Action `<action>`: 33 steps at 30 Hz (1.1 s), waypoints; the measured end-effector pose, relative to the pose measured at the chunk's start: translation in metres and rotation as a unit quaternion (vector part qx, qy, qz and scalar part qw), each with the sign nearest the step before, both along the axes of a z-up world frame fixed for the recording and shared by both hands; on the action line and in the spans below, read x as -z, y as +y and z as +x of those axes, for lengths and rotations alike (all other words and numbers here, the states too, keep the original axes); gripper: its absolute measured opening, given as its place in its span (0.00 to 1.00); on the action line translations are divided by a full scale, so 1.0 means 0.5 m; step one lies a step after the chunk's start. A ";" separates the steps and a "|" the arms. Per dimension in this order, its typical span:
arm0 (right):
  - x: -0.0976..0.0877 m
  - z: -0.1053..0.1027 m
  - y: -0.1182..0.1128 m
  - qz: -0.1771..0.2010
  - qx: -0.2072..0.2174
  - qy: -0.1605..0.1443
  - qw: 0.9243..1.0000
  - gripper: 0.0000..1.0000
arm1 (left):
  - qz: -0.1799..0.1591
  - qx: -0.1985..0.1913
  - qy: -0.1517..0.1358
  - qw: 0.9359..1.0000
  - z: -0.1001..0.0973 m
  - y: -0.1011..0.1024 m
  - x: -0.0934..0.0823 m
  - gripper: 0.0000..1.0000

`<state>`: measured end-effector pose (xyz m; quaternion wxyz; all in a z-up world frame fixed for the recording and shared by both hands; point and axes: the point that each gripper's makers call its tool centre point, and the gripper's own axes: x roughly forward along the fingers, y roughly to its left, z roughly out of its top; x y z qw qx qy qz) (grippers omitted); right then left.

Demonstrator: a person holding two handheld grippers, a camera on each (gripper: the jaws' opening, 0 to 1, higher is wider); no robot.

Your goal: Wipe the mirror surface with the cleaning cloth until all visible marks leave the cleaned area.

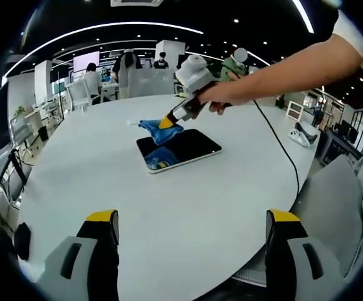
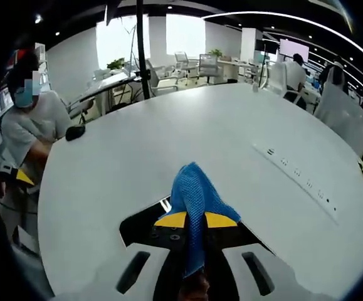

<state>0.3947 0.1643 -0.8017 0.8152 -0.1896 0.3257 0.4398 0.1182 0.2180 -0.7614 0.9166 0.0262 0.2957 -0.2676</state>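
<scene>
A dark rectangular mirror lies flat on the white round table, reflecting the blue cloth. My right gripper reaches in from the right in a person's hand, shut on the blue cleaning cloth, which touches the mirror's far left edge. In the right gripper view the blue cloth is pinched between the yellow-tipped jaws of the right gripper, above the mirror. My left gripper stands open over the table's near side, well short of the mirror, with nothing between its fingers.
A black cable runs from the right gripper across the table's right part. A white gadget stands at the right edge. A small black object lies by a seated person. Chairs and desks stand beyond the table.
</scene>
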 end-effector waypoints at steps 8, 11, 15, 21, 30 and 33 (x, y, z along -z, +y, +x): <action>0.022 0.013 0.025 -0.007 -0.004 0.004 1.000 0.04 | -0.002 0.000 0.002 1.000 0.002 0.000 0.004 0.99; 0.029 0.013 0.022 -0.011 -0.004 0.007 1.000 0.04 | -0.003 -0.001 0.002 1.000 0.004 0.001 0.005 0.99; 0.037 0.022 0.023 -0.011 -0.002 0.009 1.000 0.04 | -0.003 -0.002 0.002 1.000 0.006 0.003 0.005 0.99; 0.049 0.029 0.028 -0.011 0.009 0.014 1.000 0.05 | -0.005 -0.003 0.002 1.000 0.006 0.003 0.006 0.99; 0.066 0.031 0.048 -0.014 0.013 0.022 1.000 0.06 | -0.007 -0.006 0.005 1.000 0.001 0.006 0.010 0.99; 0.078 0.033 0.051 -0.019 0.013 0.021 1.000 0.07 | -0.007 -0.008 0.006 1.000 0.001 0.011 0.011 0.99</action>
